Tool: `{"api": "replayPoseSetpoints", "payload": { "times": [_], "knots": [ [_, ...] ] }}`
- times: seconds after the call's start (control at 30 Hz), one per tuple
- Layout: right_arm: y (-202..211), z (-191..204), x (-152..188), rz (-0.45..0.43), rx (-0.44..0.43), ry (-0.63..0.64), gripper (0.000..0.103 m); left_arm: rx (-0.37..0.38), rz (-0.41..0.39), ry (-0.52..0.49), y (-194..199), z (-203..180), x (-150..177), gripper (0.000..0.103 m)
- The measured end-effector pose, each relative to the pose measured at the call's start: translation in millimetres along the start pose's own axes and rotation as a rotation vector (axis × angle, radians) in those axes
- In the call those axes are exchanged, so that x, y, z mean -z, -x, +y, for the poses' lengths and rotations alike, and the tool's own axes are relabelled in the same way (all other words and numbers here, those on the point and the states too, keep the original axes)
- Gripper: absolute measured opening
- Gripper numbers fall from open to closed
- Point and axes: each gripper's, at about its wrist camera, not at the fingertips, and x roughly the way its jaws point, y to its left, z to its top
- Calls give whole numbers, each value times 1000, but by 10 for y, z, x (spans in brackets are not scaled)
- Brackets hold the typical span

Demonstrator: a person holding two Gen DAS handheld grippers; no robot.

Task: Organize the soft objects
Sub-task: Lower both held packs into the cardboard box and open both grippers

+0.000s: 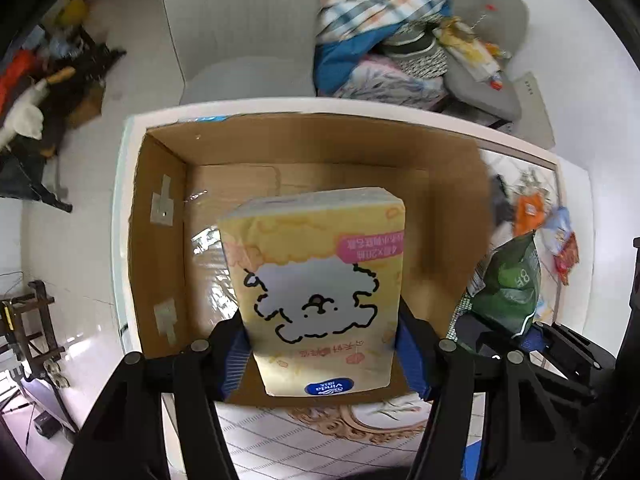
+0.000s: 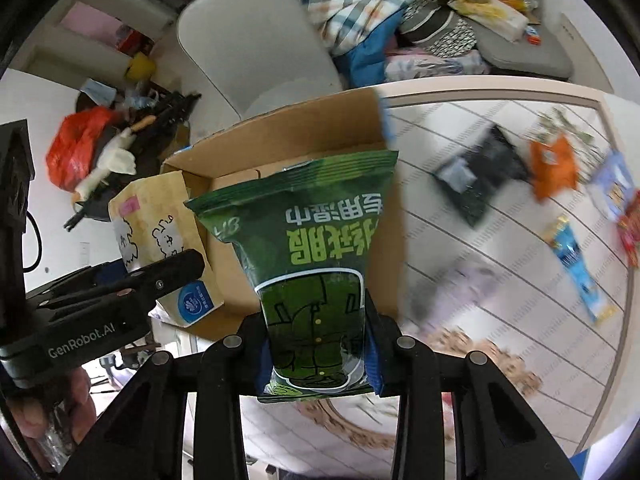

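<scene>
My left gripper (image 1: 320, 344) is shut on a yellow tissue pack (image 1: 320, 280) with a white cartoon dog, held over the open cardboard box (image 1: 160, 240). The pack also shows in the right wrist view (image 2: 156, 224), with the left gripper (image 2: 120, 292) on it. My right gripper (image 2: 318, 356) is shut on a green wet-wipes pack (image 2: 308, 248), held above the box's (image 2: 280, 136) right side. The green pack shows at the right of the left wrist view (image 1: 508, 292). The box inside looks empty.
The box stands on a table (image 2: 500, 120) with a lined, patterned cloth. Several small packs lie to its right: a black one (image 2: 480, 176), an orange one (image 2: 554, 164), a blue one (image 2: 576, 264). Behind are a grey chair (image 1: 240, 28) and a pile of clothes (image 1: 380, 28).
</scene>
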Motion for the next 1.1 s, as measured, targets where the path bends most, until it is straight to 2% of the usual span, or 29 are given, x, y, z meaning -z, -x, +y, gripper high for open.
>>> {"api": "replayPoseSetpoints", "payload": {
  "times": [0.13,0.33,0.53,0.67,0.73,0.77,0.8,0.9,0.97,1.0,1.07,1.1],
  "knots": [
    [-521,244,-303,48,30,-5,38,42,79,14,-388,303,-260,61],
    [-1171,297,-654,95,85,-20,38,72,162,5,-802,500,-480,61],
    [-1507,266,-827,118,120,-31,38,81,192,-16,-966,497,-607,62],
    [-1580,281,-896,109,160,-11,41,82,200,-12,-940,528,-633,62],
    [-1579,314,-914,105,171,-3,66,73,187,-11,-888,553,-636,69],
    [-1565,325,-916,100,161,3,71,76,179,-11,-860,556,-631,77],
    [-1545,345,-897,97,162,4,77,71,171,-9,-844,553,-627,80],
    [-1453,375,-854,88,172,26,80,47,139,-9,-734,566,-547,92],
    [-1381,403,-822,82,182,36,90,24,111,-10,-656,575,-476,99],
    [-1350,413,-807,78,185,40,94,16,97,-11,-635,575,-451,100],
    [-1262,427,-799,67,200,51,96,-2,71,-9,-559,585,-361,101],
    [-1229,419,-779,65,209,53,102,-1,55,-7,-504,590,-302,101]
  ]
}}
